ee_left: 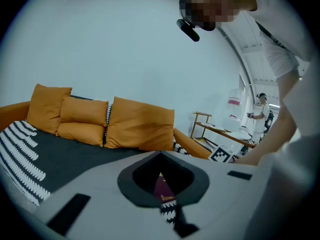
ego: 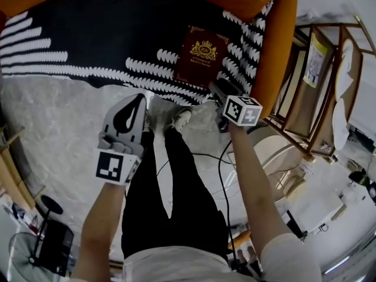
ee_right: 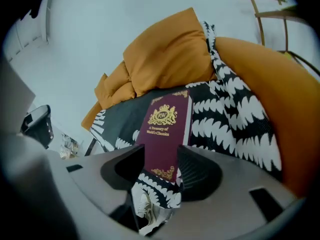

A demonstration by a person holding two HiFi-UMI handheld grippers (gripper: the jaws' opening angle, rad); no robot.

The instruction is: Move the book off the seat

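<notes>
Orange upholstery is wrapping the sofa (ego: 276,40), and a black throw (ego: 88,34) with white fern-like stripes is covering its seat. The book (ego: 201,54), maroon with a gilt crest, is lying flat on that seat, at the end by the sofa's armrest on our right and close to the front edge. Its long axis is running from the sofa's front edge toward the backrest, with the near short end facing us and the page edges on the armrest side.

We are holding the right gripper (ego: 218,91) at the sofa's front edge, pointing down along that axis. Its jaws are standing apart and clamping nothing; the book's near end is showing in the gap, with neither pad pressing on it. The left gripper (ego: 136,101) is hanging in front of the sofa, further from its armrest, jaws together and empty.

We are judging the right hand much the nearer, so the pickup is likely falling to it.
</notes>
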